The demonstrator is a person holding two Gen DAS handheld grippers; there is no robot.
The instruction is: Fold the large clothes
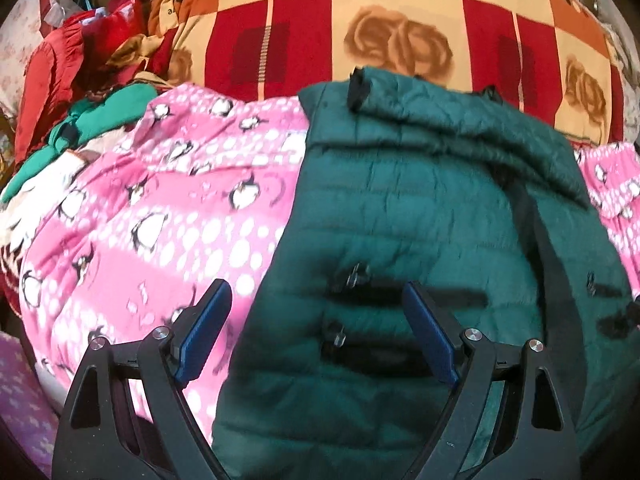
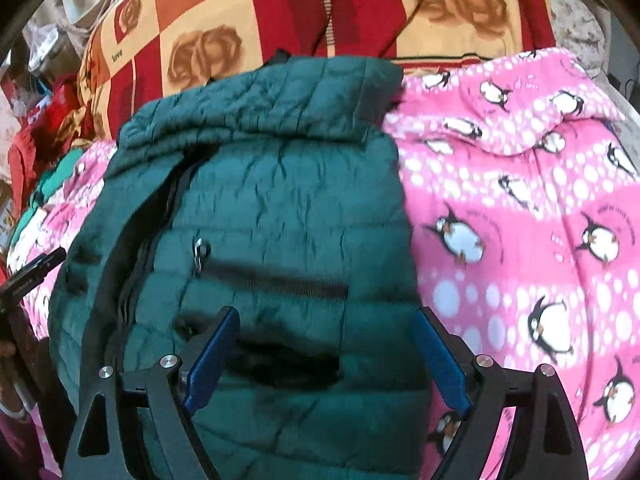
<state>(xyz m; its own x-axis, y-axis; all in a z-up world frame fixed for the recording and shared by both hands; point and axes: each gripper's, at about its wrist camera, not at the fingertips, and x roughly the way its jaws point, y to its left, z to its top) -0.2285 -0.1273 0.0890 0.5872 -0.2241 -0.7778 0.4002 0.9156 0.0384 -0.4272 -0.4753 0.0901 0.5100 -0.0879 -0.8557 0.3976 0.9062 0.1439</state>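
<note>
While both claws gape empty, green jacket (image 1: 420,208) on penguin blanket (image 1: 160,216), "love" quilt (image 1: 320,20).

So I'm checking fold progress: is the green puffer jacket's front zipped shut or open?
Shut, apparently: the green puffer jacket lies front-up on the pink penguin blanket, its dark zipper line joining both front panels. The very bottom is hidden.

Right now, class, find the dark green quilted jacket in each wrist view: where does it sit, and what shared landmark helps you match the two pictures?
Left wrist view: the green quilted jacket fills the centre and right, with the pink penguin blanket on its left.
Right wrist view: the jacket fills the centre and left, with the blanket on its right.
Shared landmark: the red and cream rose-patterned cover behind the jacket's collar.
</note>
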